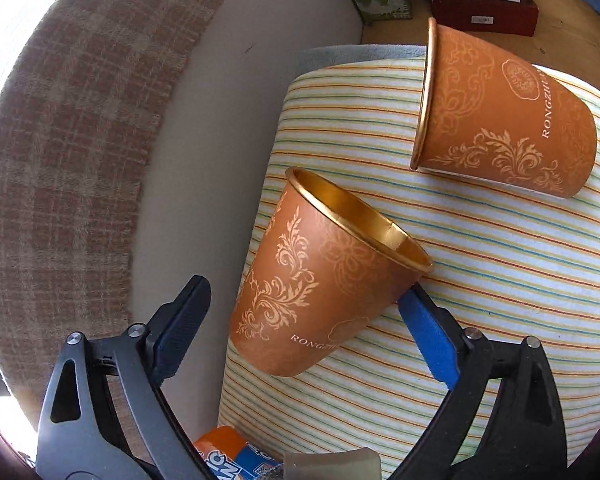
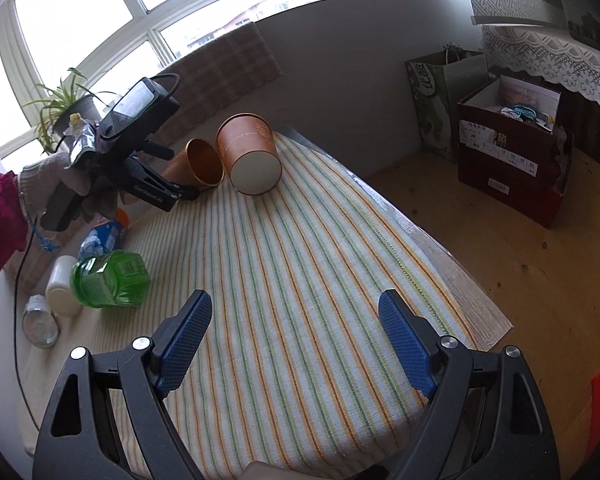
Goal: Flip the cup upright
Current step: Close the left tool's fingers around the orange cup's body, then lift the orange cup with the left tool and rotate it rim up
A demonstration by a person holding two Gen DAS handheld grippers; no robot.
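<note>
Two orange paper cups with gold lining lie on their sides on a striped cloth [image 1: 480,320]. The near cup [image 1: 320,276] lies between the fingers of my left gripper [image 1: 304,304], which is open; the right pad [image 1: 428,340] is beside its wall, the left pad stands apart. The far cup [image 1: 508,120] lies beyond it. In the right wrist view the near cup [image 2: 200,164] shows its gold mouth and the far cup [image 2: 248,156] shows its white base. My right gripper [image 2: 296,320] is open and empty, well short of both cups.
A green bottle [image 2: 112,280], a white-capped jar [image 2: 62,286], a glass jar [image 2: 40,324] and a blue-orange packet [image 2: 104,232] lie at the cloth's left edge. A dark red box [image 2: 512,160] and a green bag [image 2: 444,96] stand on the wooden floor to the right. A checked cloth [image 1: 80,140] hangs on the wall.
</note>
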